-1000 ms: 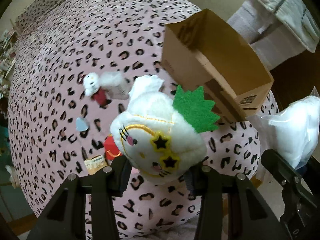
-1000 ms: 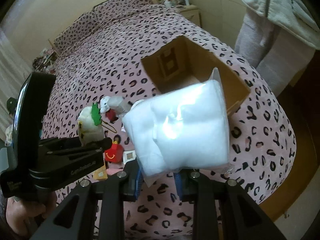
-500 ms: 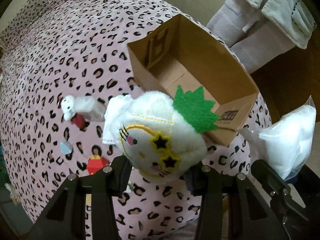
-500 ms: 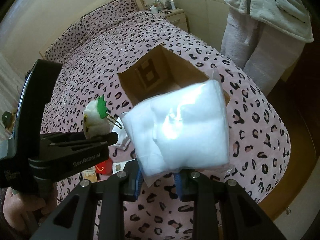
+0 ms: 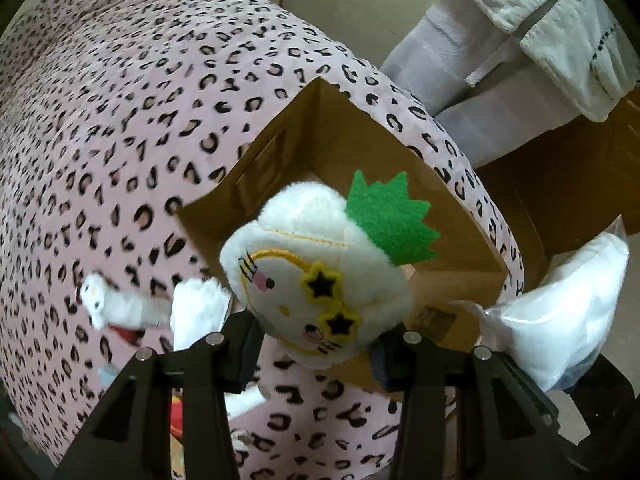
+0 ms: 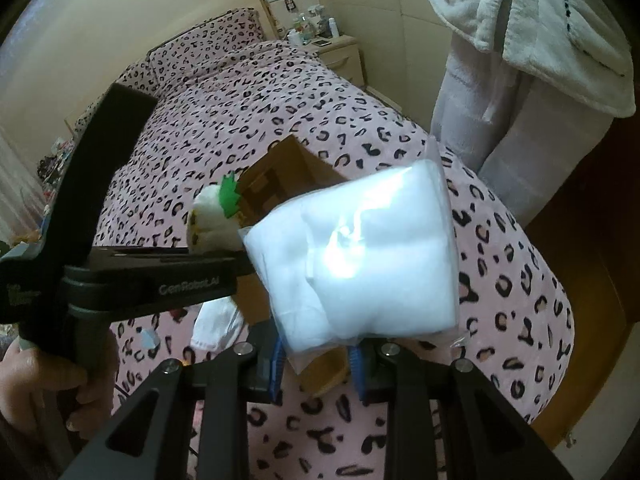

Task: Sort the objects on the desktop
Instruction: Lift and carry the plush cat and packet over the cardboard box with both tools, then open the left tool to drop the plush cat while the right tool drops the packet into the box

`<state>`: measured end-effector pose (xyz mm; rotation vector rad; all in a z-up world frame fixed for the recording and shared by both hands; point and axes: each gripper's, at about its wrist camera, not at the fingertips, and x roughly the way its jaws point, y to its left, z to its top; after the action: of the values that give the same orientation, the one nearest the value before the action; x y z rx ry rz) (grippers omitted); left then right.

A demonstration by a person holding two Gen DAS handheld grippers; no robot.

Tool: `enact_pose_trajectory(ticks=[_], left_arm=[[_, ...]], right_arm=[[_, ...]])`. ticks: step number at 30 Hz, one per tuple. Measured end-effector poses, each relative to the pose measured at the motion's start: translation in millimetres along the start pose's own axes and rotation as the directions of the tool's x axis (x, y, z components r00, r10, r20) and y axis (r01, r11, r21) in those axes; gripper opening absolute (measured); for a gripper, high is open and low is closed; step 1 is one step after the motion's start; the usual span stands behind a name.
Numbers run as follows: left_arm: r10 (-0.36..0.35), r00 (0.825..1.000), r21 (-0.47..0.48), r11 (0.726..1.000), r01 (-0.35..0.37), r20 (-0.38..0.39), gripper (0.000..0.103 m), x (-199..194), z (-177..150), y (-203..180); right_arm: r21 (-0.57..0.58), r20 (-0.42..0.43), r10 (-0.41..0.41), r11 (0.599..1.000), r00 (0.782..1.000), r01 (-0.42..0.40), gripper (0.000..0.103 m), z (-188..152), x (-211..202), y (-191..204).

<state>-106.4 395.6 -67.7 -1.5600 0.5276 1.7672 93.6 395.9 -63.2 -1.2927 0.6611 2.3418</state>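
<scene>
Left wrist: plush toy (image 5: 316, 276) face-up, leaf (image 5: 390, 222) boxward.

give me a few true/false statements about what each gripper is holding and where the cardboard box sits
1. The left gripper has its jaws closed on a white plush toy. True.
2. The plush toy has a red felt leaf. False: the felt piece is green.
3. The right gripper holds a clear bag of white stuffing. True.
4. The cardboard box stands on a wooden desk. False: it sits on the pink leopard-print bedspread.
5. The box is sealed shut. False: its top is open.
</scene>
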Motion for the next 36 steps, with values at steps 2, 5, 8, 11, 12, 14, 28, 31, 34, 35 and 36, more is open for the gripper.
enact_pose_trajectory(ticks=[2, 5, 8, 11, 12, 14, 28, 31, 34, 35, 36], left_arm=[[0.006, 1.000, 0.022, 1.000, -0.006, -0.012, 0.045, 10, 8, -3], [0.011, 0.999, 0.041, 0.999, -0.010, -0.032, 0.045, 24, 15, -6], [0.029, 0.998, 0.081, 0.996, -0.025, -0.056, 0.045, 41, 17, -7], [0.054, 0.996, 0.126, 0.991, -0.045, -0.069, 0.045, 53, 17, -8], [0.063, 0.995, 0.141, 0.989, -0.052, -0.074, 0.045, 58, 18, -7], [0.075, 0.994, 0.156, 0.986, -0.061, -0.083, 0.045, 65, 18, -5], [0.127, 0.989, 0.229, 0.968, -0.106, -0.076, 0.057, 78, 21, 1], [0.140, 0.988, 0.224, 0.967, -0.124, -0.059, 0.074, 77, 21, 4], [0.140, 0.989, 0.214, 0.969, -0.126, -0.050, 0.083, 73, 20, 7], [0.130, 0.990, 0.214, 0.970, -0.117, -0.047, 0.085, 71, 19, 8], [0.126, 0.991, 0.211, 0.971, -0.114, -0.046, 0.086, 69, 18, 9]], right_arm=[[0.004, -0.002, -0.006, 1.000, 1.000, 0.006, 0.026, 4, 5, -2], [0.011, -0.012, -0.012, 1.000, 1.000, 0.012, 0.026, 9, 16, -7], [0.021, -0.038, -0.009, 1.000, 0.999, 0.010, 0.026, 10, 30, -10], [0.021, -0.063, 0.004, 1.000, 0.998, -0.003, 0.026, 8, 41, -10], [0.015, -0.067, 0.007, 1.000, 0.998, -0.006, 0.026, 7, 44, -9], [0.006, -0.082, 0.015, 1.000, 0.997, -0.015, 0.026, 6, 50, -7], [-0.030, -0.143, 0.040, 0.999, 0.989, -0.044, 0.031, 10, 82, 3], [-0.045, -0.142, 0.014, 0.999, 0.990, -0.020, 0.034, 12, 81, 3], [-0.047, -0.146, 0.006, 0.999, 0.989, -0.013, 0.038, 12, 77, 1], [-0.044, -0.148, 0.008, 0.999, 0.989, -0.015, 0.038, 12, 76, 0], [-0.043, -0.150, 0.009, 0.999, 0.989, -0.016, 0.038, 12, 75, -1]])
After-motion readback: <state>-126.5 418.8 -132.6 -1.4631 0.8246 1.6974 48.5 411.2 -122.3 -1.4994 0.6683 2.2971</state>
